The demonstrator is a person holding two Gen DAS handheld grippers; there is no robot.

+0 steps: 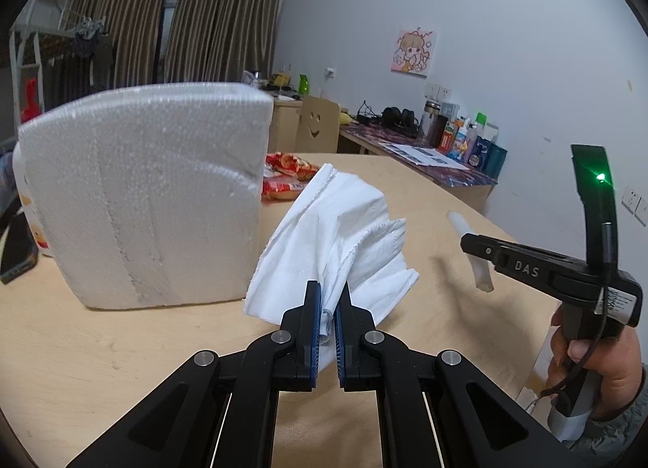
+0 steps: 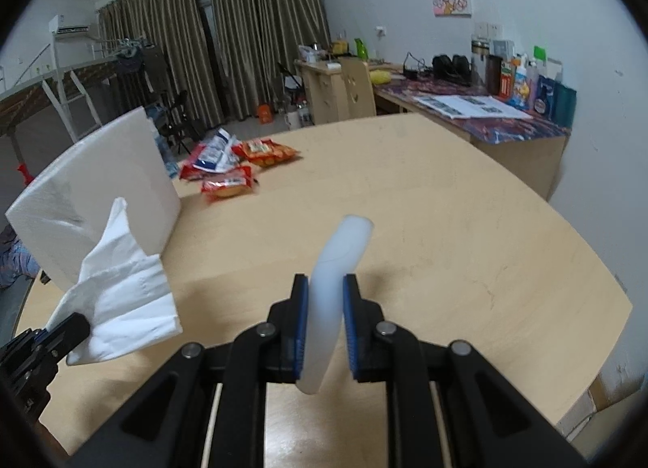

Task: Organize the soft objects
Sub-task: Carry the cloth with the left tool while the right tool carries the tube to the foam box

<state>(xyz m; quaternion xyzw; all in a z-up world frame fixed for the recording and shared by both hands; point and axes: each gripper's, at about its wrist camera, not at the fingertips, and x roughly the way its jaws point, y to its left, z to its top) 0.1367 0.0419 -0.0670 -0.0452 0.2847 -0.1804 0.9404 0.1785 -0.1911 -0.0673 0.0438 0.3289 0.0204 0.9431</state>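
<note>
Right wrist view: the table point(image 2: 445, 192) lies bare toward its far and right edges, snack packets point(image 2: 243, 164) near the far-left edge. The right gripper point(image 2: 326, 326) pinches a white tube point(image 2: 336, 265). The left gripper point(image 1: 328, 330) clamps white tissue point(image 1: 336, 233) beside the foam block point(image 1: 141, 192).

A tall white foam block point(image 2: 93, 192) is standing at the left of the wooden table point(image 2: 445, 205), walling off that side. Snack packets point(image 2: 243, 164) are lying at the far left edge. The middle and right of the tabletop are lying bare, giving open passage.
</note>
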